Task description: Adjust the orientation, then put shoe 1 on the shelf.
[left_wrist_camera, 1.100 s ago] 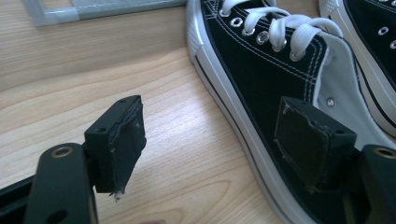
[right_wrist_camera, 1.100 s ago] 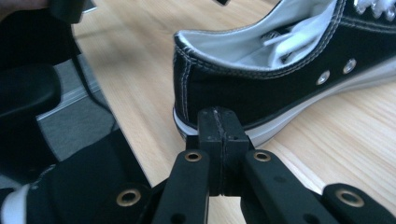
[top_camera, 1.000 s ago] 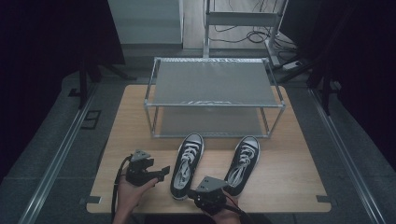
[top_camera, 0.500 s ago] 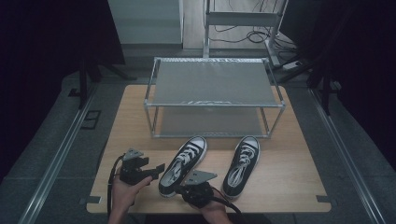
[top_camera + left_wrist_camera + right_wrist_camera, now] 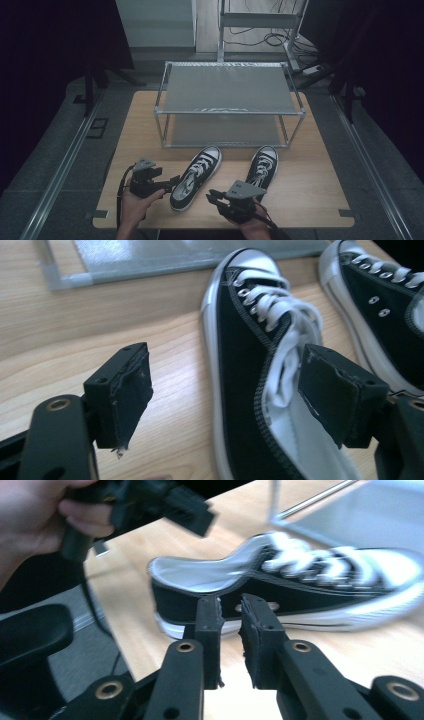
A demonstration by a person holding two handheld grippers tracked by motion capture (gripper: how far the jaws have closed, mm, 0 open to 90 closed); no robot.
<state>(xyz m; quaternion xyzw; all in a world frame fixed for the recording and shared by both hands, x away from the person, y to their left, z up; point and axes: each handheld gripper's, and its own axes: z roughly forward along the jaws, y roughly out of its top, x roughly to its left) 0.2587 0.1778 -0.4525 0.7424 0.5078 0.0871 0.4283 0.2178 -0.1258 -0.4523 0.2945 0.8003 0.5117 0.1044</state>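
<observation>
Wooden table point(image 5: 320, 195), bearing all items below. Wire shelf rack point(image 5: 230, 90), two tiers, at the table's far half, both tiers bare. Left sneaker point(image 5: 196, 176), black canvas, white laces and rubber toe, lying angled just before the rack; right sneaker point(image 5: 261, 167) just beside it, apart. Handling, judged: light, upper soft and collapsible, sole stiff and grippy; best taken at the heel collar or side wall. Left gripper point(image 5: 169, 181), jaws spread wide, straddling the left sneaker's collar wall without closing on it. Right gripper point(image 5: 214, 196), jaws nearly together with a narrow gap, holding nothing, near that sneaker's heel
</observation>
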